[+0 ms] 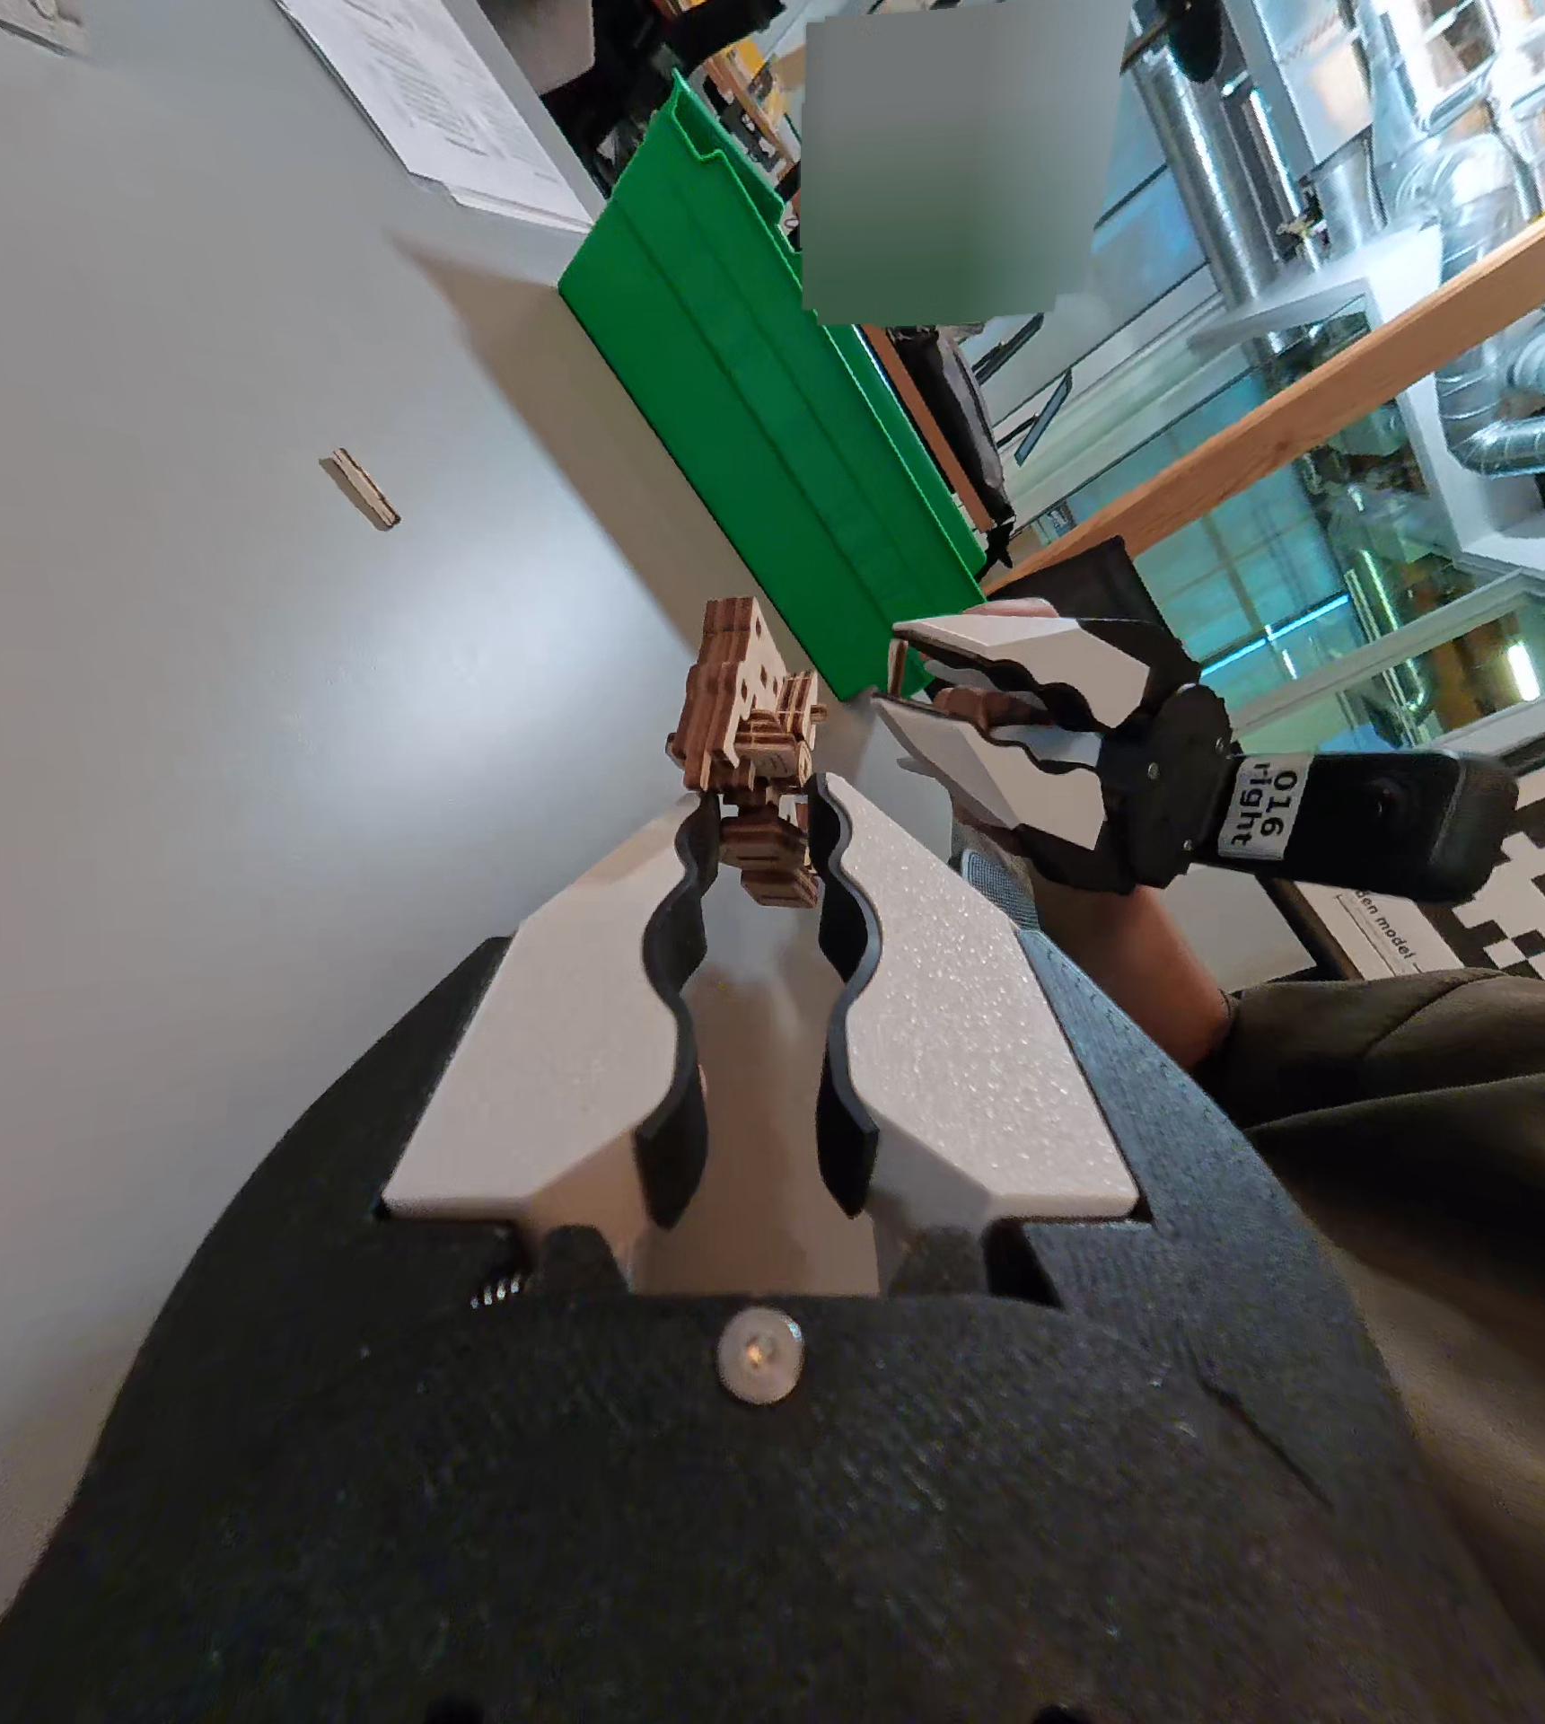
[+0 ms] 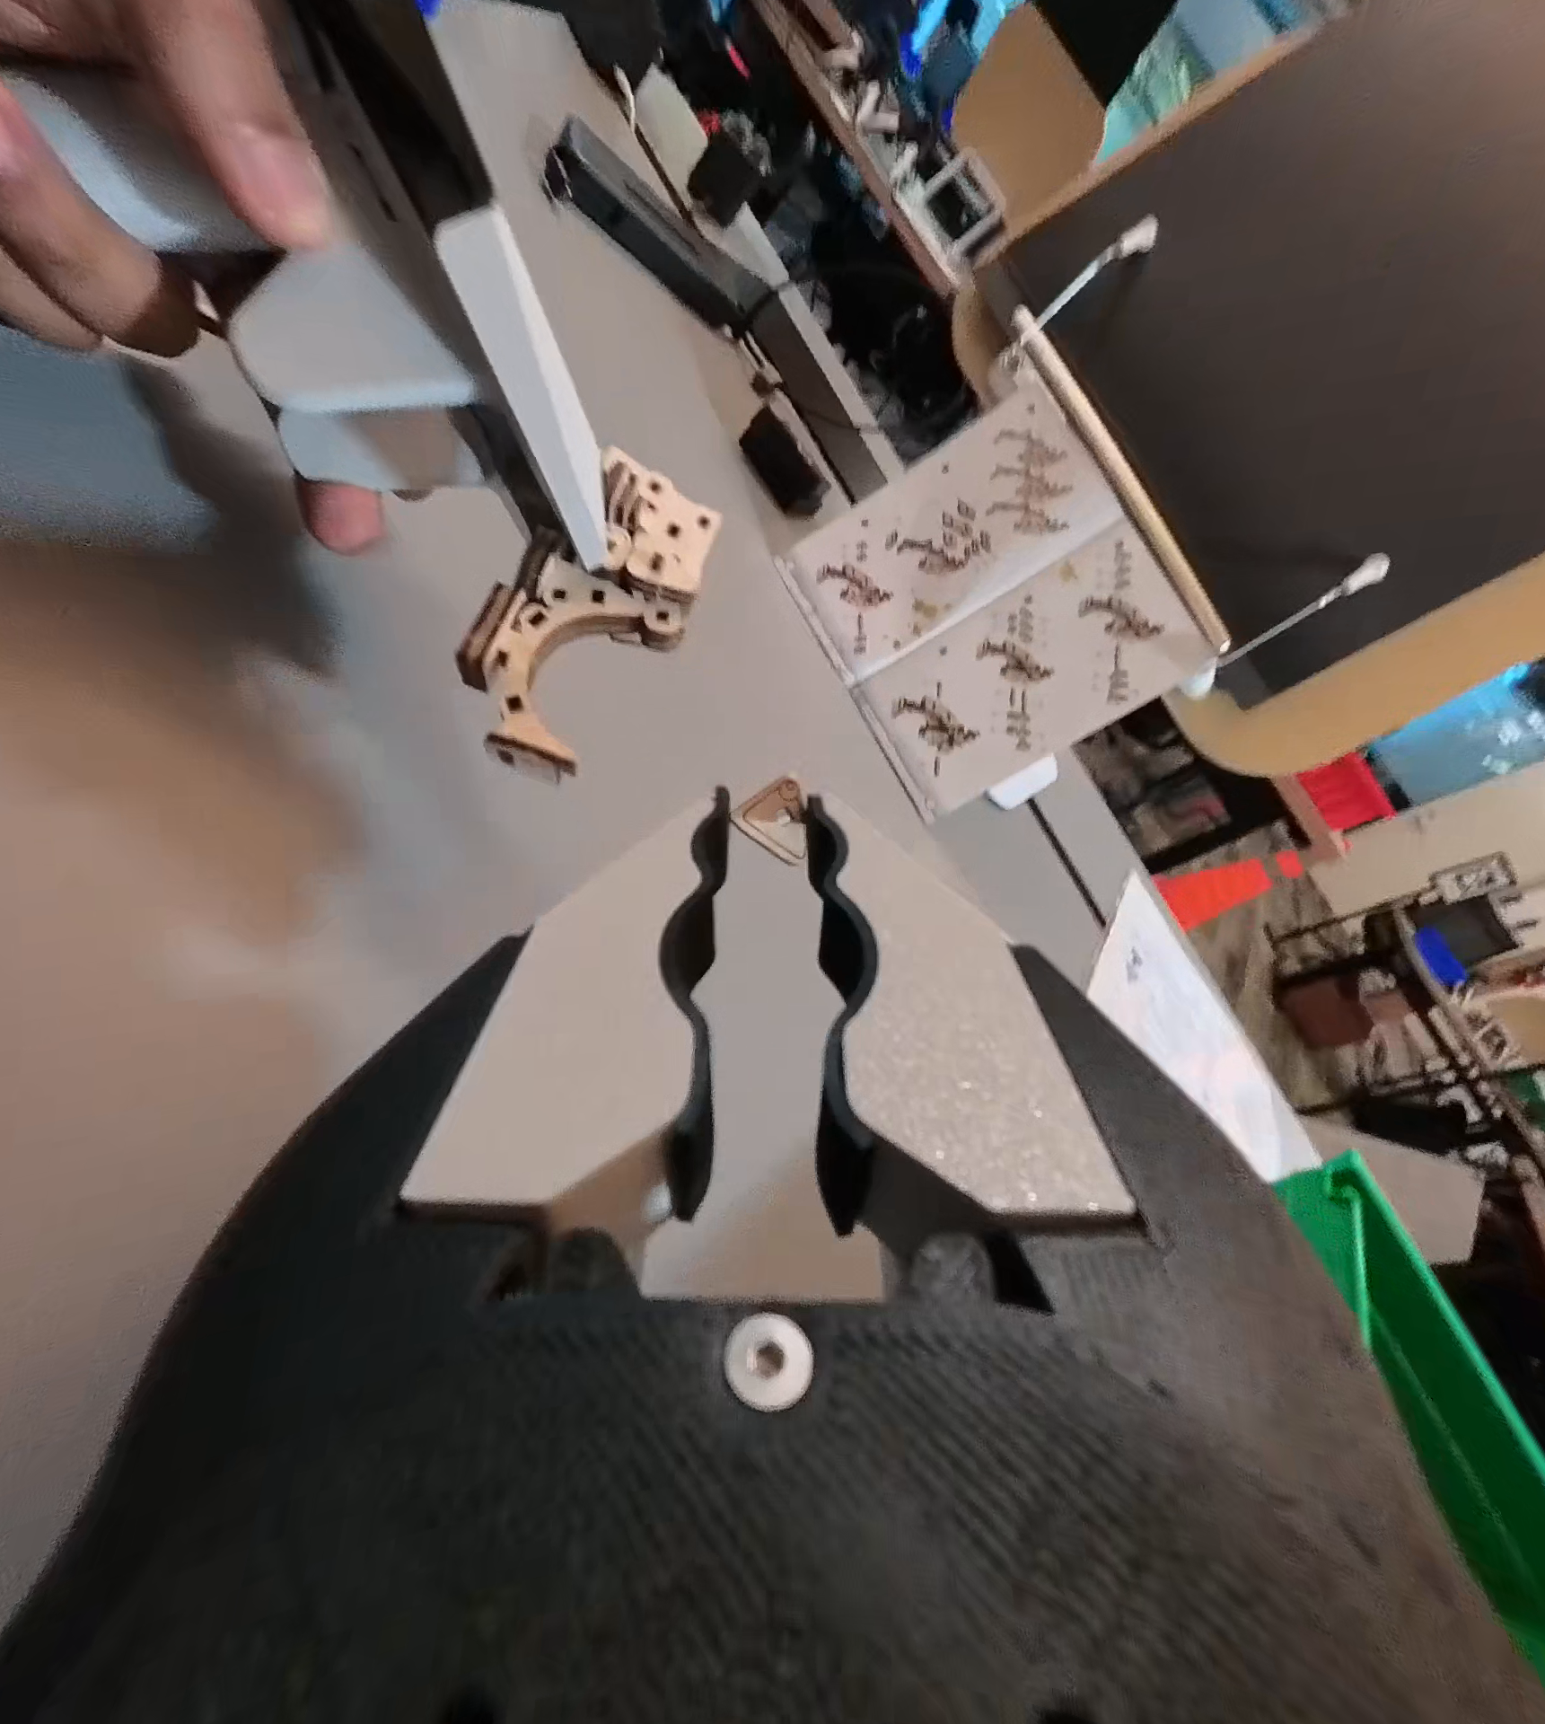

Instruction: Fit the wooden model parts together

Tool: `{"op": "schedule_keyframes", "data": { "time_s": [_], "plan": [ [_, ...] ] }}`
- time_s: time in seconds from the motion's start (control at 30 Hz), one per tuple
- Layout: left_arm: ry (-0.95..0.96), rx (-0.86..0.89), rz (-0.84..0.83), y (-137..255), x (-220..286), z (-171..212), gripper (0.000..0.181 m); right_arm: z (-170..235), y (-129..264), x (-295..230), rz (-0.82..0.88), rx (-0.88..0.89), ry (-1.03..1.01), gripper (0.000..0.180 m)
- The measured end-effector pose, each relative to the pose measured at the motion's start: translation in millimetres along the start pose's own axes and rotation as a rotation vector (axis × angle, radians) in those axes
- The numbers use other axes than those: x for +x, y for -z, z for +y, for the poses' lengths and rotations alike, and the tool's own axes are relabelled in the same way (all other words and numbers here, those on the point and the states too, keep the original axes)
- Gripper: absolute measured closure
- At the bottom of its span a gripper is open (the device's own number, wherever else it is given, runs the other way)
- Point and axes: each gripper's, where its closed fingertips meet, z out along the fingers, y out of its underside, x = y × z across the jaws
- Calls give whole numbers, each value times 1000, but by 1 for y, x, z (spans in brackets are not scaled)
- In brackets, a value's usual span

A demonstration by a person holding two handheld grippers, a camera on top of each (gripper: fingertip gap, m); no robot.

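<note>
My left gripper (image 1: pixel 759 810) is shut on the wooden model (image 1: pixel 750 737), a layered plywood assembly held up above the grey table (image 1: pixel 190 700). In the right wrist view the model (image 2: pixel 600 606) shows a curved arm that hangs down below the left gripper's white finger (image 2: pixel 516 373). My right gripper (image 2: pixel 766 807) is shut on a small flat triangular wooden piece (image 2: pixel 773 823) at its tips. It hovers just right of the model, a short gap apart. In the left wrist view the right gripper (image 1: pixel 888 676) holds that piece (image 1: pixel 897 664) on edge.
A green bin (image 1: pixel 750 392) stands behind the model and also shows in the right wrist view (image 2: pixel 1449 1399). A loose wooden strip (image 1: pixel 363 488) lies on the table. A white sheet of cut parts (image 2: pixel 1001 597), papers (image 1: pixel 433 103) and a black-and-white marker board (image 1: pixel 1542 886) lie around. The tips of one gripper are about 7 cm away from the tips of the other.
</note>
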Motion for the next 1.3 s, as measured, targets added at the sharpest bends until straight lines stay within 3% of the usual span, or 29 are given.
{"op": "schedule_keyframes", "data": {
  "time_s": [0.33,0.57,1.3],
  "plan": [
    [-77,-55,-14,-7,-1,12,163,72,34,-24,-125,-323,-189,165],
    [-55,-70,5,-13,-2,15,163,98,50,-30,-184,-414,-291,165],
    [-26,-93,33,-14,-1,20,163,86,43,-55,-279,-428,-317,164]
  ]
}}
